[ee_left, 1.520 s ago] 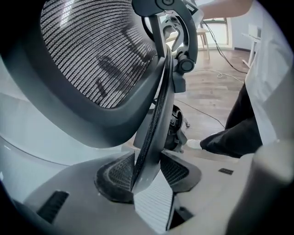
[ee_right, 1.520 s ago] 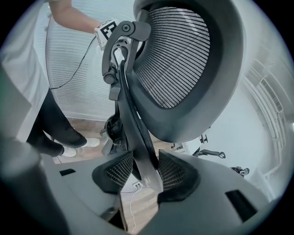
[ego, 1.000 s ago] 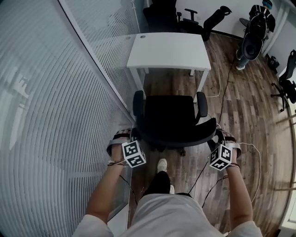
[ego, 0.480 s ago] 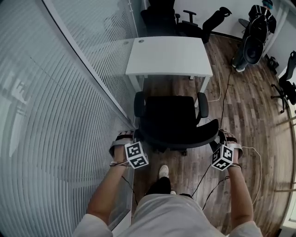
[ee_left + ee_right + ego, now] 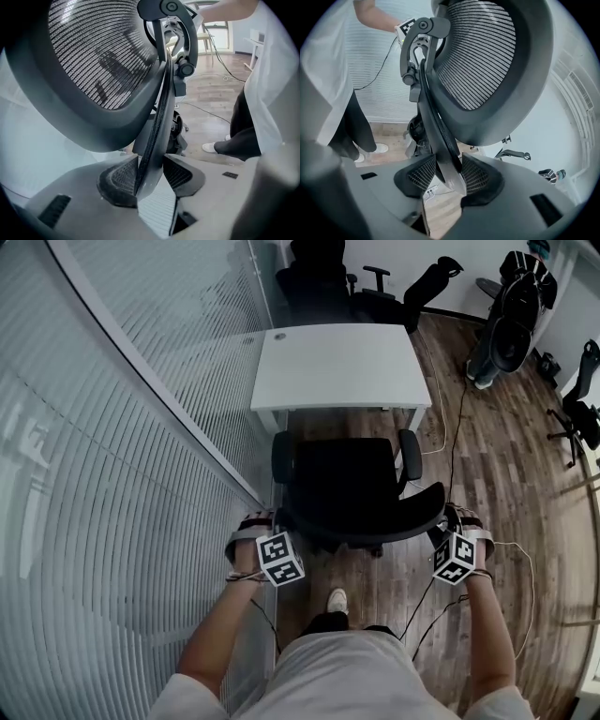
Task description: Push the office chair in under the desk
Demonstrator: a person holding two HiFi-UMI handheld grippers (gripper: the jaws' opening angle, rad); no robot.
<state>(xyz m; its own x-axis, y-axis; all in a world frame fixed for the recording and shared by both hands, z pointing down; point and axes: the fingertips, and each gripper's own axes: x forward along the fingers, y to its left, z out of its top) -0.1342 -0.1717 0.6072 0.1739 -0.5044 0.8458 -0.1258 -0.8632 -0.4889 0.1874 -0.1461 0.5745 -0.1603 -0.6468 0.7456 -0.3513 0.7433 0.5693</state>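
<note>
Head view: black chair (image 5: 352, 479) just short of flat white surface (image 5: 337, 362), on wood floor (image 5: 487, 446). Gripper views only: left tongs (image 5: 150, 176) & right tongs (image 5: 443, 173) each clamped on curved mesh backrest (image 5: 103, 61) rim.

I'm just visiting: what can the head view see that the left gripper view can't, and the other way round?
Only the head view: the white desk and the spare black chairs behind it. Only the left gripper view: the fingers of the left gripper closed on the rim of the backrest, and its mesh close up. Both: the office chair, the wooden floor and the person's white shoe.
</note>
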